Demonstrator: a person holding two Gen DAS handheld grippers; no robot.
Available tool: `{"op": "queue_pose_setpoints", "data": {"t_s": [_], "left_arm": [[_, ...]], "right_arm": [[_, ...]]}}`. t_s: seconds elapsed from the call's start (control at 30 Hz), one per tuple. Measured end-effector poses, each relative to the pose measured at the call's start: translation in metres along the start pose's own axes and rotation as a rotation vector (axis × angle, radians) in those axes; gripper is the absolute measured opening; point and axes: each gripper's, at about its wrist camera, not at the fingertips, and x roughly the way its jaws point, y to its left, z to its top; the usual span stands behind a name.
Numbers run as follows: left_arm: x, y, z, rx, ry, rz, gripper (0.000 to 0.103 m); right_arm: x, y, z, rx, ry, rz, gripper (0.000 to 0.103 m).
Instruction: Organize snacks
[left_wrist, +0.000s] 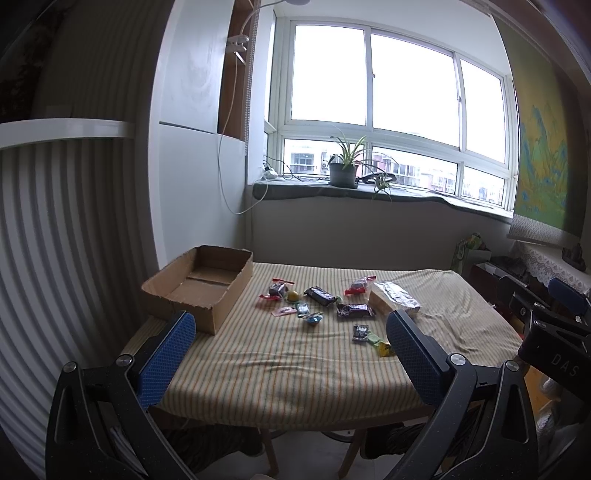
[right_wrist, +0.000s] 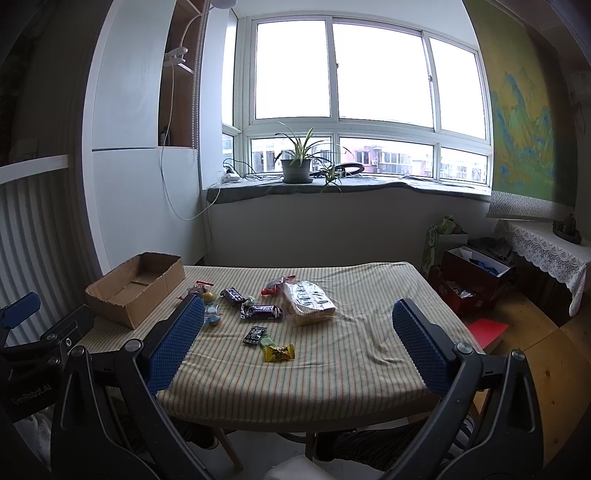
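Several wrapped snacks lie mid-table on a striped cloth (left_wrist: 295, 354): two dark chocolate bars (left_wrist: 320, 294) (right_wrist: 261, 311), a large clear packet of biscuits (left_wrist: 393, 298) (right_wrist: 307, 302), a red packet (left_wrist: 359, 285), a yellow candy (right_wrist: 279, 352) and small sweets. An empty cardboard box (left_wrist: 199, 284) (right_wrist: 135, 286) stands at the table's left. My left gripper (left_wrist: 291, 332) is open and empty, held above the near table edge. My right gripper (right_wrist: 299, 325) is open and empty, also near the front edge. The right gripper shows at the left view's right edge (left_wrist: 554, 332).
The table stands in front of a window sill with a potted plant (left_wrist: 343, 171) and cables. A ribbed white wall panel (left_wrist: 55, 258) is at the left. Boxes and bags (right_wrist: 472, 280) sit on the floor at the right beside a lace-covered shelf.
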Motion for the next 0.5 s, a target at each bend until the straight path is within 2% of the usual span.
{"op": "queue_pose_setpoints", "data": {"t_s": [0.3,0.5], "left_arm": [[0.005,-0.002,0.001,0.005,0.011,0.004,0.103],[0.022,-0.004,0.002,0.016,0.037,0.014,0.103]], "right_arm": [[0.006,0.001,-0.009,0.005,0.019,0.004,0.103],[0.032,-0.009,-0.01,0.027,0.066,0.022,0.103]]}}
